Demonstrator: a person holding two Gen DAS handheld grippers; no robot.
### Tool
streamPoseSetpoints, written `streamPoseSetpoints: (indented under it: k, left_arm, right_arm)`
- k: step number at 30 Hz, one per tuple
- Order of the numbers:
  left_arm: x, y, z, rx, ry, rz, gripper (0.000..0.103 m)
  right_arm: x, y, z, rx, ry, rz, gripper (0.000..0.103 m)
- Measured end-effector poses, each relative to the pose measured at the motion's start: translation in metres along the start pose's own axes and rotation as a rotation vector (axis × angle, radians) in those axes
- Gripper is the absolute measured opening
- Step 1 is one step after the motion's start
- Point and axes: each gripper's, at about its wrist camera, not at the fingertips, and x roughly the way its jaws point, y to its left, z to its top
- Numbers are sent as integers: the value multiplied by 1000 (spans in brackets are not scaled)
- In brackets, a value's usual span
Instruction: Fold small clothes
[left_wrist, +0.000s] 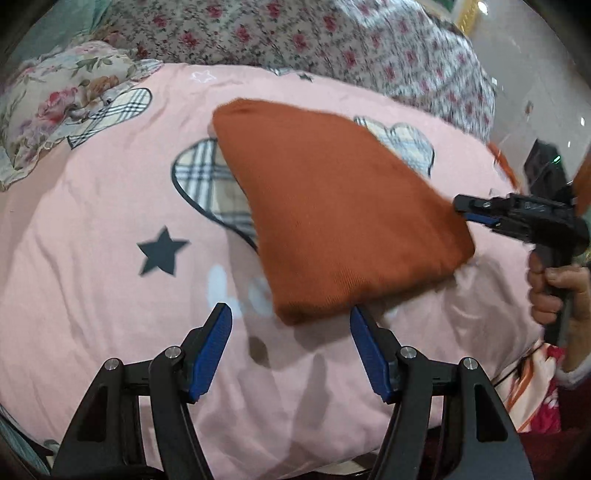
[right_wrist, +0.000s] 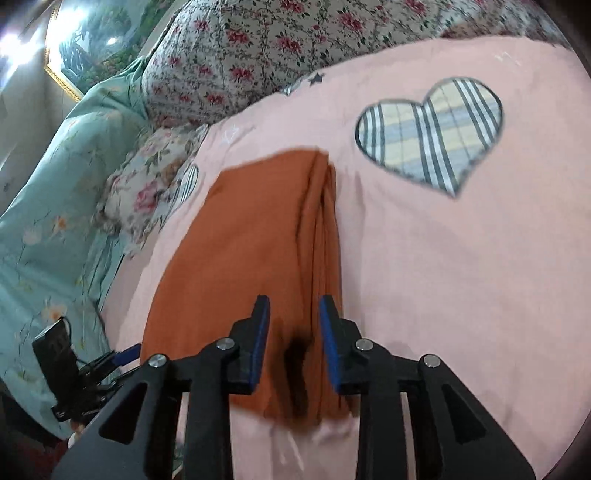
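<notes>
Because the orange garment (left_wrist: 343, 206) is soft knit cloth, light and limp, expect it to sag and unfold wherever you don't support it; take it by the stacked layered edge (right_wrist: 325, 236) or a corner, pinching all layers together. It lies folded into a thick, rust-coloured wedge on the pink bedcover (left_wrist: 92, 266), overlapping the plaid heart (left_wrist: 207, 184). Your left gripper (left_wrist: 291, 317) stands wide apart, empty, just short of its near edge; your right gripper (right_wrist: 293, 314) hangs partly open above the layered edge, clamping nothing.
</notes>
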Motion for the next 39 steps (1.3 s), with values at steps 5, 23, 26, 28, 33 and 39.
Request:
streamPoseSetpoints:
  k: [5, 23, 26, 28, 33, 39]
  left_arm:
    - [14, -12, -2, 42, -25, 92, 67]
    - [25, -15, 8, -9, -51, 245, 10]
    - [27, -13, 4, -19, -28, 232, 9]
    - [31, -5, 1, -55, -5, 196, 9]
    - [29, 6, -1, -125, 9, 123, 10]
    - [11, 7, -6, -81, 23, 76, 13]
  right_arm:
    - [9, 5, -21, -15, 35, 0, 30]
    - [-7, 15, -1, -73, -48, -25, 5]
    - [6, 4, -11, -92, -4, -101, 4]
    - [17, -7, -18, -75, 24, -123, 4]
    - [18, -13, -23, -63, 32, -126, 4]
    - [10, -23, -20, -14, 55, -118, 24]
